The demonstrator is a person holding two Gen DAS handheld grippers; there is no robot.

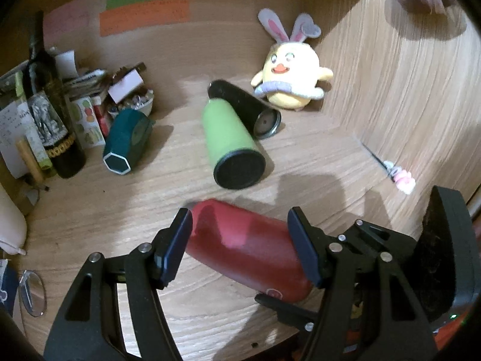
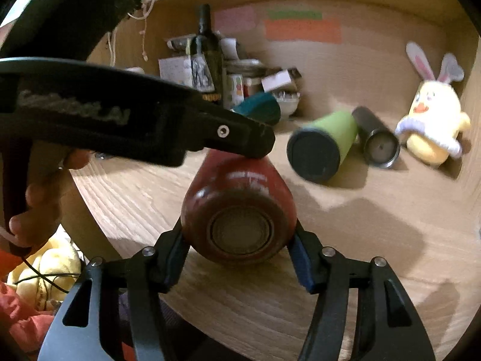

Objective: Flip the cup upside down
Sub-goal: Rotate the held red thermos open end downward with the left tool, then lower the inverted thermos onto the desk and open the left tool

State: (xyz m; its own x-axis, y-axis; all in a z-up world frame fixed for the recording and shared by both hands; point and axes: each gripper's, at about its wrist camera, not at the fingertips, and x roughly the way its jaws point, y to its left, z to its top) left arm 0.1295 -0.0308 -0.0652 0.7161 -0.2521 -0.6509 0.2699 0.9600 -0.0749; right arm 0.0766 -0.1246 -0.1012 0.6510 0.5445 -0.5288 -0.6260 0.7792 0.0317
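Note:
A red cup (image 1: pixel 240 240) lies on its side on the wooden table (image 1: pixel 120 204). My left gripper (image 1: pixel 240 249) is open, with one finger on each side of the cup's middle, pads close to its wall. In the right wrist view the red cup (image 2: pixel 240 204) points its base at the camera. My right gripper (image 2: pixel 237 258) is shut on the cup's base end, both pads against its sides. The left gripper's body (image 2: pixel 144 120) crosses above the cup in that view.
A green cup (image 1: pixel 231 144) and a black flask (image 1: pixel 246 105) lie on their sides behind the red cup. A yellow bunny plush (image 1: pixel 291 75) sits at the back right. A wine bottle (image 1: pixel 51 111), a teal container (image 1: pixel 126 141) and clutter stand at the left.

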